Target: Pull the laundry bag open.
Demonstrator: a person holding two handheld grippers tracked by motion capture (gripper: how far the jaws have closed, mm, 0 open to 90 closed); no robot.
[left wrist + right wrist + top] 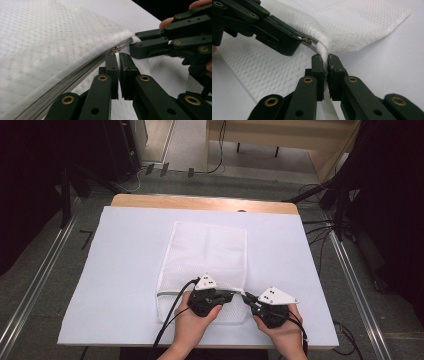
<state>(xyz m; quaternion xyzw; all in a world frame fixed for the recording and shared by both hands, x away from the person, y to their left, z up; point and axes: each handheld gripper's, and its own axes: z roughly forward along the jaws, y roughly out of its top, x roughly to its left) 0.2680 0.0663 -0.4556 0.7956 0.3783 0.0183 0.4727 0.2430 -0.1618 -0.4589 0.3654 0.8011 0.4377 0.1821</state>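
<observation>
While I hold one hand-held gripper in each hand, the mesh bag (pixel 207 265) lies flat in the middle of the white sheet (pixel 125 270) on the bench (pixel 200 201), with its near edge just under my hands. My left hand-held gripper (pixel 231 294) rests on the near part of the bag and points to the right. Its jaws are clenched on the white tab of the zipper pull (pixel 116 49), right at the bag's near right corner. My right hand-held gripper (pixel 248 300) lies just beside the bag, at the same corner, and points to the left, so the two tips almost touch. Its jaws are clenched on the thick white corner seam (pixel 323 50) of the bag, and this corner is lifted a little from the sheet.
</observation>
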